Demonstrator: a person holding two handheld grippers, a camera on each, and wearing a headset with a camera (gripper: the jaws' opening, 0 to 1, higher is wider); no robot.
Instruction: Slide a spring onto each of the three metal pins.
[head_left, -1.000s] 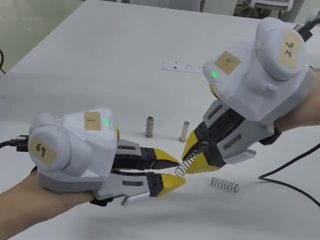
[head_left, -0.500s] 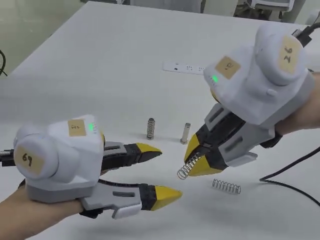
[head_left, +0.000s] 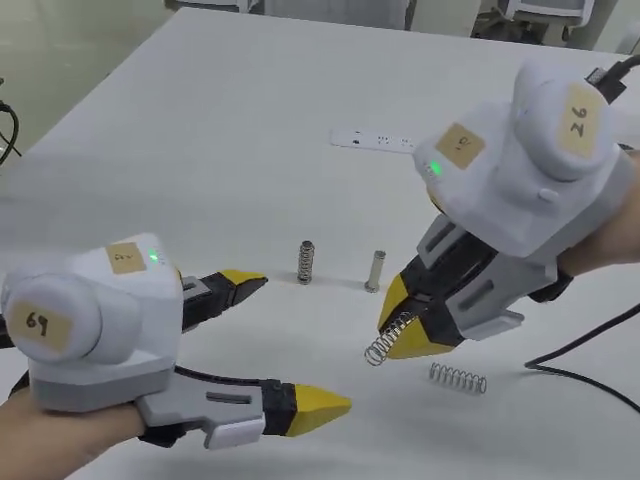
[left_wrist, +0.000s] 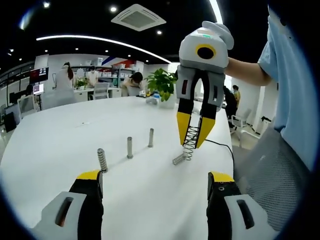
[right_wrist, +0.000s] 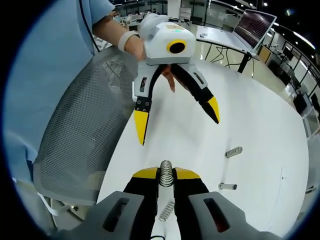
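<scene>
The right gripper (head_left: 400, 325) is clamped on a spring (head_left: 384, 341), holding it tilted just above the white table (head_left: 200, 150), near a bare metal pin (head_left: 376, 270). Beside that stands a spring-covered pin (head_left: 306, 262). A loose spring (head_left: 457, 378) lies on the table under the right gripper. The left gripper (head_left: 293, 343) gapes wide, holding nothing.
</scene>
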